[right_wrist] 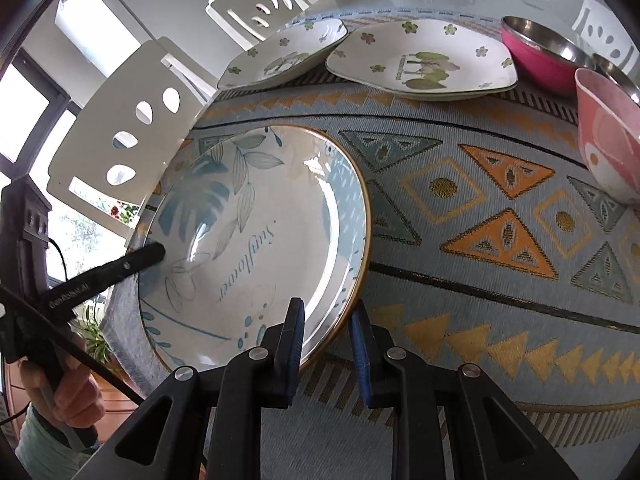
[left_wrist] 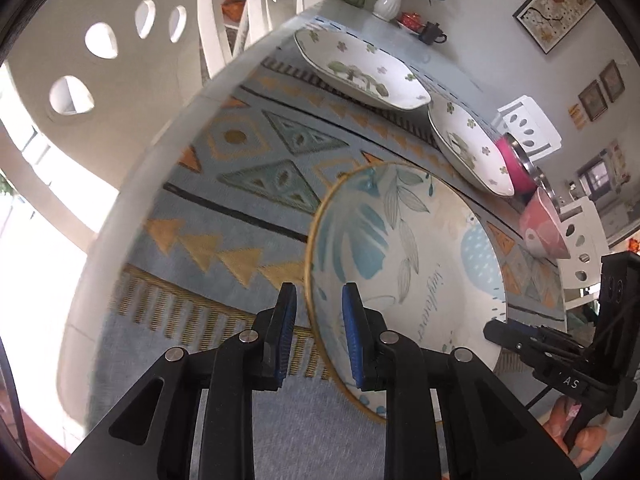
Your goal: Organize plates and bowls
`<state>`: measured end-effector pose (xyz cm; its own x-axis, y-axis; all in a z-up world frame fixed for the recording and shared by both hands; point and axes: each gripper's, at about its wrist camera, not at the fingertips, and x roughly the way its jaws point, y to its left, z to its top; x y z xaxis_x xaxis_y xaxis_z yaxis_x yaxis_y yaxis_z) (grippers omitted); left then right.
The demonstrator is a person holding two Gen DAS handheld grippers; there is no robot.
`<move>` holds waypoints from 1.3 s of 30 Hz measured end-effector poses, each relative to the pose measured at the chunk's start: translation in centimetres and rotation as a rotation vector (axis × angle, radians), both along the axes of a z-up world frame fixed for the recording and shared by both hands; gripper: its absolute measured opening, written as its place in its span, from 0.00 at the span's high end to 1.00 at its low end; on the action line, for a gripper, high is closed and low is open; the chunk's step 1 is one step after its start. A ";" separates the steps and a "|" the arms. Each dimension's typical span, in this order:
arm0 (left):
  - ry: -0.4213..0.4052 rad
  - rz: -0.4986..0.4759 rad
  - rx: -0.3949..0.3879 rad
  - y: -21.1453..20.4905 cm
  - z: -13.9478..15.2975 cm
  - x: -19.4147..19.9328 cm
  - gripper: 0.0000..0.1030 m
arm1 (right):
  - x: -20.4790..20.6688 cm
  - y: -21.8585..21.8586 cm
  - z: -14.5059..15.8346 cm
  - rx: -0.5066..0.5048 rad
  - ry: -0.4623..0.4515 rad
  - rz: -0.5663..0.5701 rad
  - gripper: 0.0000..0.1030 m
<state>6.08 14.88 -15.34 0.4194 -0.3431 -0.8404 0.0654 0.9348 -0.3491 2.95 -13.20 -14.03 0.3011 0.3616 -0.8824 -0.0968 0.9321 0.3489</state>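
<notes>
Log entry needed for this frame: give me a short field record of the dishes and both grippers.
surface: patterned tablecloth
nearest dish: leaf-print plate, gold rim, at the table's edge
left gripper: fingers straddle the plate's rim; grip unclear
right gripper: closed on the opposite rim
behind: two flower-print plates, side by side
right side: pink ceramic bowl, pink steel-lined bowl
stacking: none visible yet

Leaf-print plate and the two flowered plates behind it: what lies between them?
Only bare patterned mat separates the leaf-print plate from the flowered plates; the right wrist view shows it best.
</notes>
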 end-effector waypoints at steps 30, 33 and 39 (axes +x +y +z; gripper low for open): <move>-0.229 0.014 0.065 -4.7 15.1 -0.4 0.32 | 3.7 -3.4 14.3 0.188 -0.213 0.021 0.43; -0.217 0.011 0.071 -3.9 14.5 2.2 0.32 | 4.7 -2.5 14.0 0.182 -0.246 -0.008 0.43; -0.182 -0.016 0.079 -1.8 12.8 9.0 0.32 | 8.3 0.5 12.7 0.117 -0.273 -0.075 0.52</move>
<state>15.04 13.09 -2.50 0.5616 -0.2874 -0.7759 0.1358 0.9570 -0.2562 11.30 -12.66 -1.29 0.5512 0.4236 -0.7189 -0.1344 0.8954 0.4245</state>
